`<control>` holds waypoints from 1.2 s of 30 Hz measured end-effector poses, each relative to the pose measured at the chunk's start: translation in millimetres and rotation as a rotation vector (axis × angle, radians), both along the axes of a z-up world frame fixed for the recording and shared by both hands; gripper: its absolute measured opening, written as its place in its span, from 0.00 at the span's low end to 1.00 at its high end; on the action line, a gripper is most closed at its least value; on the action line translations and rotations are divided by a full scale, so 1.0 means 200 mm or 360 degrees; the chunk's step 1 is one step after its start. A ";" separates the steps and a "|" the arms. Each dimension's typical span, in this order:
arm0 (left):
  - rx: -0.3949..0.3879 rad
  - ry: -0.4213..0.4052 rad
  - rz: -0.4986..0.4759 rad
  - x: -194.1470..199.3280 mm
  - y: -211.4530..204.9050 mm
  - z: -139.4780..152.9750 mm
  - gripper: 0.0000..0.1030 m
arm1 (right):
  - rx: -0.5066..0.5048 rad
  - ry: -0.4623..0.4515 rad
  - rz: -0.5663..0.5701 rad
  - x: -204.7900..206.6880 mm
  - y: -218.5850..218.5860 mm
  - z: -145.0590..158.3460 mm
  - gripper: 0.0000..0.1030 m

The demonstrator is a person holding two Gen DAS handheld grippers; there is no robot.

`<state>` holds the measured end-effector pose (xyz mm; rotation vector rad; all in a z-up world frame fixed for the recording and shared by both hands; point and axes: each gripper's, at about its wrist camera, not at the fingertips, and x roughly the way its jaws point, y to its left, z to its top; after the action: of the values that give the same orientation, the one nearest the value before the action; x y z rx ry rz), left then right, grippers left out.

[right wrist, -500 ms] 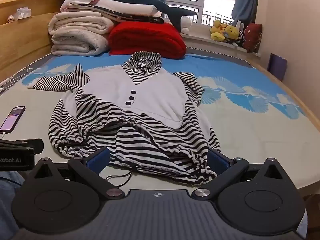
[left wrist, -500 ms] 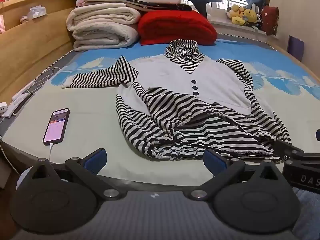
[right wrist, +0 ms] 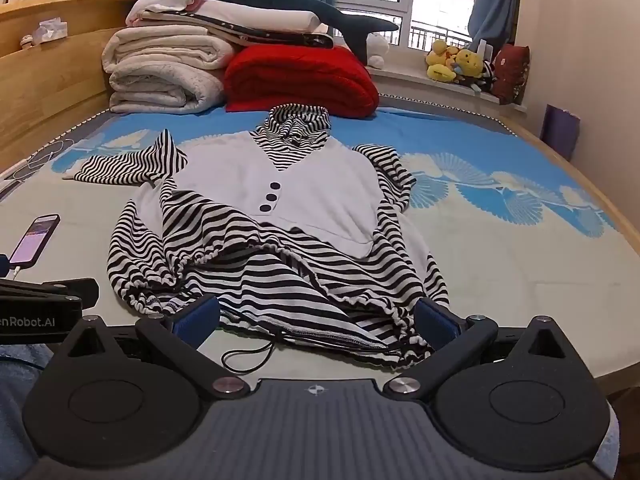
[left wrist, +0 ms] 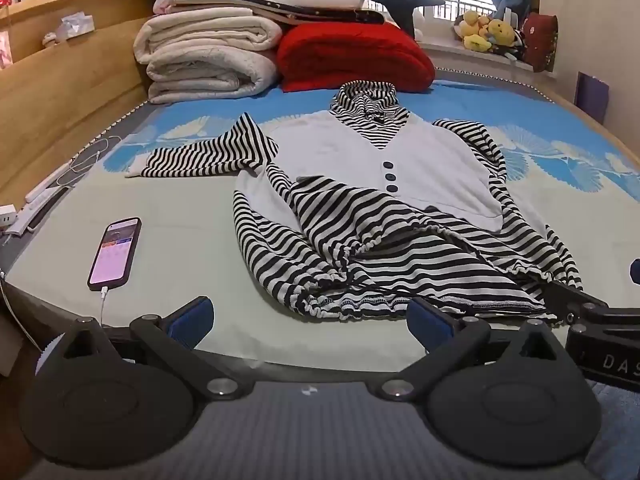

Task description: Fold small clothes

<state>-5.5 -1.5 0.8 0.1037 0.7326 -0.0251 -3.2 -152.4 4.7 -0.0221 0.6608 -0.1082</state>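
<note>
Nearby, phone left of striped top, both grippers' fingers wide apart.

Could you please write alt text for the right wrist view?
The open right gripper hovers at the near hem of a rumpled striped top with a white vest front, spread on a bed. A lit phone lies left.

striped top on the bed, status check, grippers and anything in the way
Left gripper open, right gripper open, both at near bed edge. Striped top spread rumpled, unfolded, ungripped. Phone beside it, apart.
</note>
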 end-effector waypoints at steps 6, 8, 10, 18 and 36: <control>0.0001 0.0011 0.0002 0.02 0.01 0.01 1.00 | 0.0007 0.0001 -0.0001 0.00 -0.01 0.00 0.99; 0.0003 0.0008 0.0000 0.02 0.01 0.01 1.00 | 0.0016 0.0000 0.0000 0.00 -0.01 0.00 0.99; 0.0003 0.0006 -0.0001 0.02 0.01 0.01 1.00 | 0.0025 0.0001 0.0005 0.00 -0.01 0.00 0.99; -0.0001 0.0007 -0.0005 0.01 0.01 0.01 1.00 | 0.0031 0.0007 0.0014 0.00 -0.01 0.01 0.99; -0.0005 0.0000 -0.0004 0.00 0.00 0.01 1.00 | 0.0033 -0.0003 0.0019 0.00 0.00 0.02 0.99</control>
<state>-5.0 -1.2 2.5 0.1017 0.7326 -0.0286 -3.4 -152.4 7.8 -0.0062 0.6597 -0.0902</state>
